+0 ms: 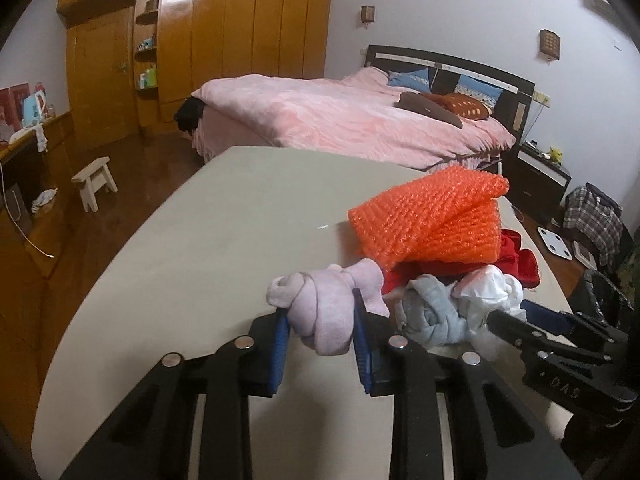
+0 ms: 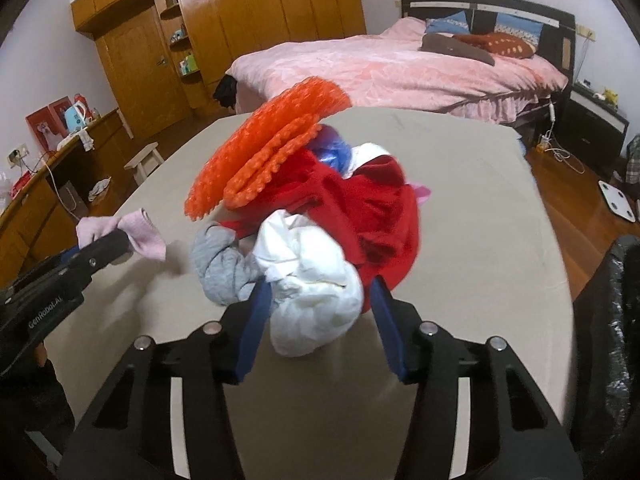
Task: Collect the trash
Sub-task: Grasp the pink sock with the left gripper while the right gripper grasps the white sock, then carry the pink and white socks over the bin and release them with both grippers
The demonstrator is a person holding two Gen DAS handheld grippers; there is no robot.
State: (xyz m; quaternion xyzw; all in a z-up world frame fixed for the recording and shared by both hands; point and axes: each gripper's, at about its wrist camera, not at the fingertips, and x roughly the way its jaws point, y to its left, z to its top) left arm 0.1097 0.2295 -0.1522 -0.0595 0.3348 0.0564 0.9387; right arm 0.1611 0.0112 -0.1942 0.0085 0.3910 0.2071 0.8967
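Observation:
On the beige table (image 1: 192, 240) lies a heap: orange bubble wrap (image 1: 432, 220), a red cloth (image 2: 372, 208), a grey rolled sock (image 2: 220, 268) and a white crumpled wad (image 2: 316, 308). My left gripper (image 1: 320, 320) is shut on a pink rolled sock (image 1: 328, 304), held just left of the heap; it also shows in the right wrist view as the left gripper (image 2: 104, 244). My right gripper (image 2: 319, 280) straddles the white wad. Its left pad touches the wad and a thin gap shows at the right pad.
A black trash bag (image 2: 616, 320) stands open at the table's right edge. Beyond the table are a pink bed (image 1: 340, 116), a wooden wardrobe (image 1: 224, 32) and a small white stool (image 1: 94, 182). A scale (image 2: 618, 200) lies on the wooden floor.

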